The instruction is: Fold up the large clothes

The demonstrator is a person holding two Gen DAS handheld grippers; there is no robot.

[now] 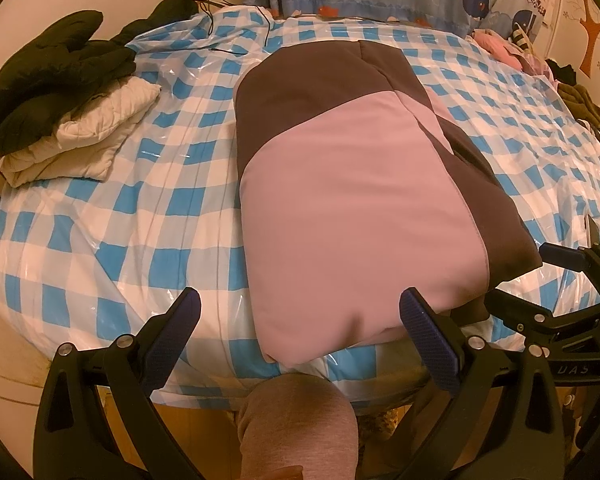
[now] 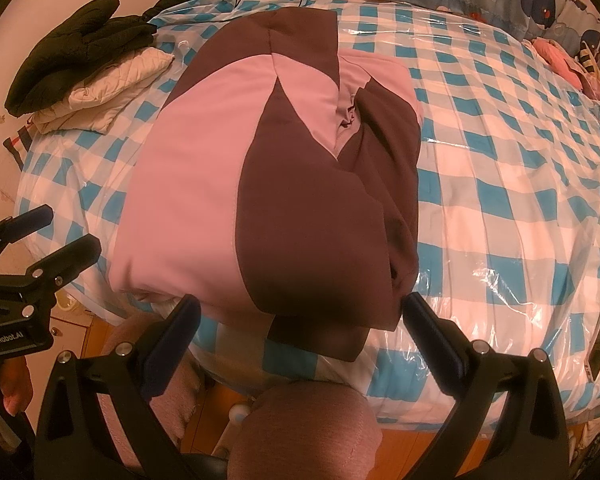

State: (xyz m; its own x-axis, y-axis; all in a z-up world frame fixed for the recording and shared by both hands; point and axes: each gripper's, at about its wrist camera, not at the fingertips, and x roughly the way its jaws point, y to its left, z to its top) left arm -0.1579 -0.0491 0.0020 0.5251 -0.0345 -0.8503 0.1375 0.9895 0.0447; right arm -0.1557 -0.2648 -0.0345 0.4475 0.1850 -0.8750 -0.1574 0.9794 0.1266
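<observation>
Above: folded jacket [image 1: 339,184] on a checked bed [image 1: 100,216], both grippers open and empty.
Left wrist view: the left gripper [image 1: 303,336] has its jaws spread wide, the jacket's near pink edge lying between them and touching the right-hand pad; the right gripper [image 1: 567,264] sits just beyond that jaw. Right wrist view: the right gripper [image 2: 300,336] jaws are likewise spread, the jacket's [image 2: 276,184] dark hem between them; the left gripper [image 2: 56,232] stands open outside the left-hand jaw.

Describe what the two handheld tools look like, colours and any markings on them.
Both are black plastic frames with silver screws and dark blue ribbed finger pads. The left tool carries white "GenRobot.AI" lettering on its body; the right tool shows "DAS". No cables are visible on either.
</observation>
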